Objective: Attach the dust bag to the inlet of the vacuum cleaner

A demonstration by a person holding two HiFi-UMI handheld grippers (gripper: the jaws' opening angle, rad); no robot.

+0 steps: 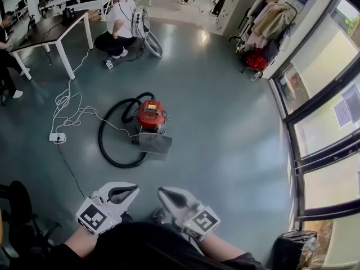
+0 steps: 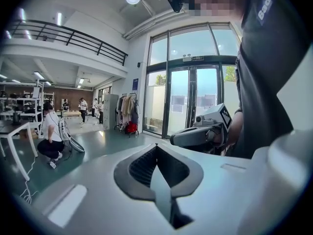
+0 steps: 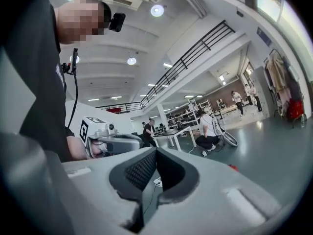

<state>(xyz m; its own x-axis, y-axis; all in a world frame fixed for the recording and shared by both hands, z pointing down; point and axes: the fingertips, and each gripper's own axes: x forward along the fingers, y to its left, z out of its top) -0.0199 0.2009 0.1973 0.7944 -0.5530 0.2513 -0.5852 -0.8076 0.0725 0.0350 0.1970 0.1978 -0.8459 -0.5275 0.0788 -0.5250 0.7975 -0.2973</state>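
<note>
At the far left of the floor lies a white power strip point(image 1: 57, 137), and its cable point(image 1: 73, 114) trails right toward the machine. Next comes the black hose point(image 1: 110, 151), looped on the floor and running into the red vacuum cleaner point(image 1: 151, 115), which sits mid-floor, well apart from me. A grey flat piece point(image 1: 155, 143) lies touching the vacuum's near side. I take it for the dust bag, or the flap over the inlet, but from here I cannot tell which.

Close to my body, the left gripper point(image 1: 130, 191) has its fingers closed on nothing; its own view shows only the ribbed pads meeting, with the room beyond. Just to its right, the right gripper point(image 1: 164, 194) is the same: fingers together, nothing between them, pointing inward toward its partner.

I judge the task has not started: neither gripper is near the vacuum, and the bag is not in hand. The next move means walking in, bringing both grippers down toward the grey piece, and opening the fingers before reaching. I would first settle where the inlet sits, then take the bag's collar with one gripper and steady the vacuum body with the other.
</note>
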